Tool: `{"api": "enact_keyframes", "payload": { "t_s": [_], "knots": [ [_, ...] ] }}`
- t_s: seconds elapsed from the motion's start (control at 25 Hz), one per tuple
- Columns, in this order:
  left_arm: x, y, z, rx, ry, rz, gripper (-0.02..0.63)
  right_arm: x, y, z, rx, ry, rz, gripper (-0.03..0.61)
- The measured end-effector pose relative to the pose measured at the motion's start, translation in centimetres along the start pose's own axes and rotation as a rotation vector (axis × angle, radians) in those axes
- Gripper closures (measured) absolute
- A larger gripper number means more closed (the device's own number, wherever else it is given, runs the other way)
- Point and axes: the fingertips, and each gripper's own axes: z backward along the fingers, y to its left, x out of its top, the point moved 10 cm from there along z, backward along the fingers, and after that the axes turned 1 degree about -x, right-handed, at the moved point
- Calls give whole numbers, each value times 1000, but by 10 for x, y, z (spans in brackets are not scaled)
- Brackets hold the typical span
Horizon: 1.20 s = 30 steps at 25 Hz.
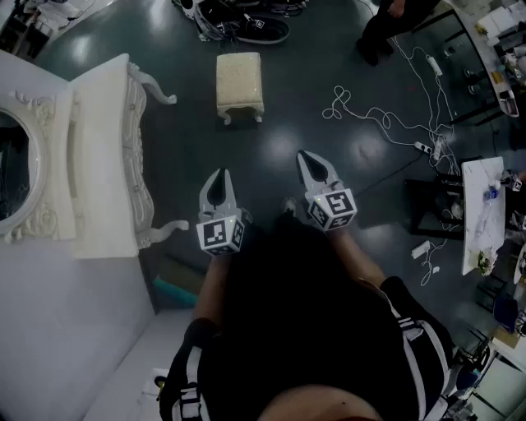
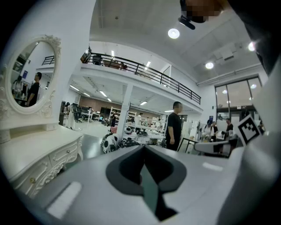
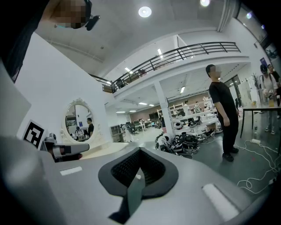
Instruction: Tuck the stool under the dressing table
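The stool [image 1: 239, 85] stands on the dark floor [image 1: 271, 136] ahead of your two grippers, well apart from them and not under the dressing table [image 1: 103, 156]. That table sits to the left of your left gripper [image 1: 219, 177], with its oval mirror [image 1: 15, 168] on the side away from it. Bare floor lies between the grippers and the stool. Ahead and to the right of your right gripper [image 1: 309, 163], a tangle of white cables [image 1: 374, 115] runs across the floor. Beyond the stool lies a heap of black-and-white gear [image 1: 242, 20], and a bystander [image 1: 386, 29] stands further right. You have one stool, one dressing table and two grippers. Both grippers are clenched, jaws together with nothing between them, touching nothing.
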Motion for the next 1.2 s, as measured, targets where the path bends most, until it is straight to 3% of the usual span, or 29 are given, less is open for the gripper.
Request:
{"api": "enact_keyframes", "payload": {
  "t_s": [0.76, 1.2],
  "knots": [
    [-2, 36, 12, -25, 3, 3, 604, -7, 34, -14, -14, -7, -17, 581],
    [-8, 70, 14, -111, 32, -9, 604, -14, 60, -16, -97, -4, 8, 581]
  ]
}}
